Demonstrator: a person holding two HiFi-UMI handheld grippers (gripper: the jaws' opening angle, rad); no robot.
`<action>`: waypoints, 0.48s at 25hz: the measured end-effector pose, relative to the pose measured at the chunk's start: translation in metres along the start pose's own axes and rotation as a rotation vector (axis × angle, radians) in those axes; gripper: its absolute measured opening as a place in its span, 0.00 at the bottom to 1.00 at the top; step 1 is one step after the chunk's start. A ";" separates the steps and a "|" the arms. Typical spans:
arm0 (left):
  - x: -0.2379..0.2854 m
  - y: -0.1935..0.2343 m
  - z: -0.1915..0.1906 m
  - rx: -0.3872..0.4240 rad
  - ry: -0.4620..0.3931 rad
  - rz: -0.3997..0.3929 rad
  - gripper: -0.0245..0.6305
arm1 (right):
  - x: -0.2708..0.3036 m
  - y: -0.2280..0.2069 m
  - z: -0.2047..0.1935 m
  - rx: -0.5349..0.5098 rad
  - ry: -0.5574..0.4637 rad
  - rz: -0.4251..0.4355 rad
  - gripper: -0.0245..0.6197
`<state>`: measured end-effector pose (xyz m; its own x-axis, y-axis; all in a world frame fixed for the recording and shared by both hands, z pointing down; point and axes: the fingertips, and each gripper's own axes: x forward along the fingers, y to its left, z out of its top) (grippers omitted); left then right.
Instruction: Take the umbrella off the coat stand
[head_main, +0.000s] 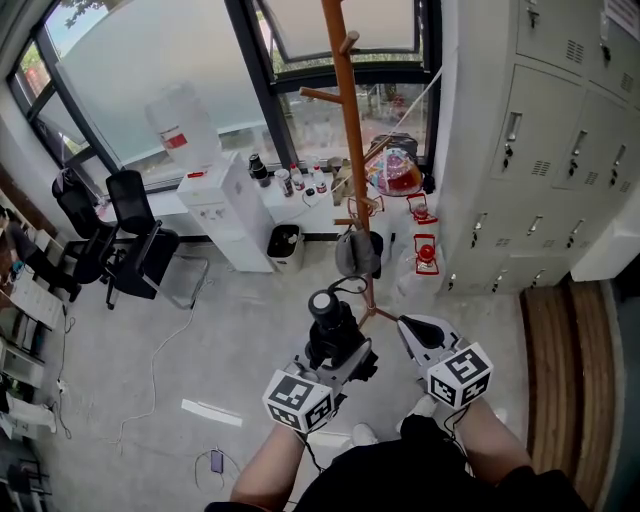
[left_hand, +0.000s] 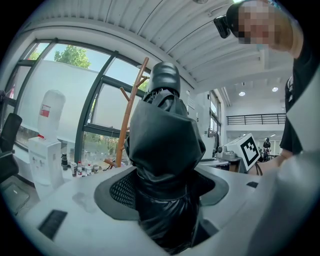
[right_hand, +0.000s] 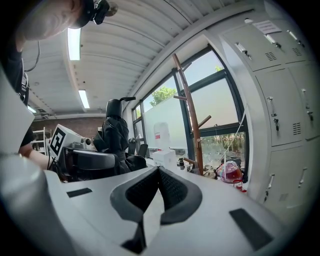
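A black folded umbrella (head_main: 330, 318) stands upright between the jaws of my left gripper (head_main: 341, 352), which is shut on it. In the left gripper view the umbrella (left_hand: 165, 165) fills the centre, its rounded handle end on top. The wooden coat stand (head_main: 349, 130) rises just beyond both grippers, apart from the umbrella, and a grey bag (head_main: 357, 252) hangs on its lower part. My right gripper (head_main: 406, 326) is held beside the left one, near the foot of the stand, shut with nothing in it (right_hand: 157, 175). The umbrella (right_hand: 115, 135) shows to its left and the stand (right_hand: 188, 110) ahead.
A white water dispenser (head_main: 225, 205) and a small bin (head_main: 285, 240) stand left of the coat stand by the window. Grey lockers (head_main: 540, 150) line the right side. Office chairs (head_main: 135, 240) sit at the left. A colourful bag (head_main: 395, 172) and red items (head_main: 425, 250) lie behind the stand.
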<state>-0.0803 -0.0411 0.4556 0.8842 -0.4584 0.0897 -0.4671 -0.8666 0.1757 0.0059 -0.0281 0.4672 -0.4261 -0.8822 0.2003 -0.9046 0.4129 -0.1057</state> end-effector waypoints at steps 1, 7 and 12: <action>0.000 0.000 -0.001 -0.001 0.002 0.000 0.49 | 0.000 0.000 -0.001 -0.002 0.003 0.000 0.12; -0.001 0.002 -0.002 0.000 0.006 -0.002 0.49 | 0.001 0.001 -0.004 0.002 0.009 -0.002 0.12; -0.004 0.004 -0.002 0.001 0.007 -0.001 0.49 | 0.004 0.003 -0.004 0.002 0.009 0.000 0.12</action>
<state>-0.0863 -0.0424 0.4579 0.8847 -0.4560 0.0966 -0.4661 -0.8672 0.1752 0.0011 -0.0294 0.4714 -0.4259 -0.8804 0.2087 -0.9047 0.4120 -0.1080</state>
